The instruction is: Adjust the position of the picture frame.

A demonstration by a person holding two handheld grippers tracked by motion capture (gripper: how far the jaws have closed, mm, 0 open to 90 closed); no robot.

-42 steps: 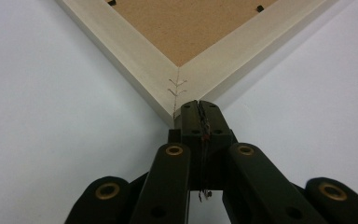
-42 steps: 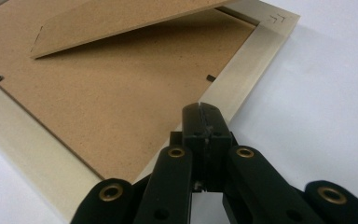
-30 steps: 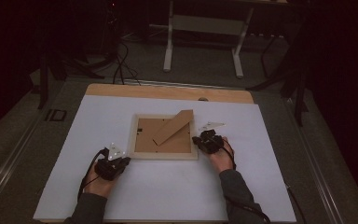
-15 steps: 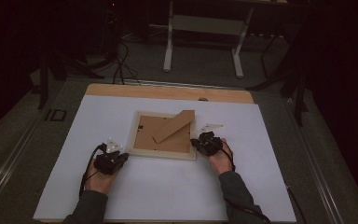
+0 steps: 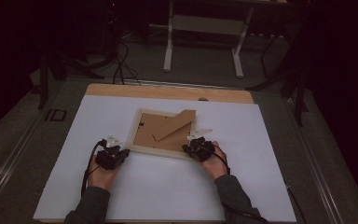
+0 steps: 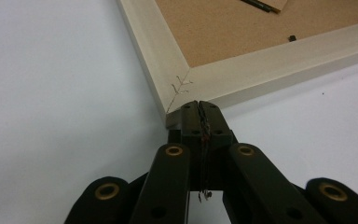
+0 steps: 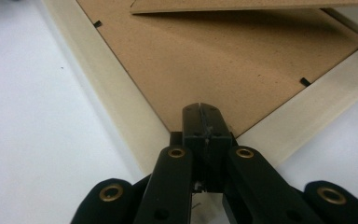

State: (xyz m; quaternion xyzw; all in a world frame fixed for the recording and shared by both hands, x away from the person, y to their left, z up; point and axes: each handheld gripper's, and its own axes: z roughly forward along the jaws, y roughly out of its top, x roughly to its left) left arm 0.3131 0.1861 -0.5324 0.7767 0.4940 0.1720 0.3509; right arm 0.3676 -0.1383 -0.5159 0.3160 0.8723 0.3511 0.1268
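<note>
A pale wooden picture frame (image 5: 164,133), lying face down with its brown fibreboard backing (image 7: 223,60) upward, is found on the white table sheet (image 5: 168,196), directly ahead of both grippers. The left gripper (image 6: 199,106) is seen with its jaws pressed together and nothing between them, its tips set against the frame's mitred corner just in front. The right gripper (image 7: 200,109) is likewise closed on nothing, its tips laid over the frame's other near corner, at the edge of the backing. A folding cardboard stand (image 5: 175,125) is raised from the backing, farther ahead of both grippers.

The frame is judged to be light and stiff, though likely fragile if glass is fitted beneath; that side is hidden. The smooth painted wood may slide easily on the sheet. A hold is best taken on the wooden rails near the corners, one gripper to each side, and not on the thin stand, which would probably flex or tear.
</note>
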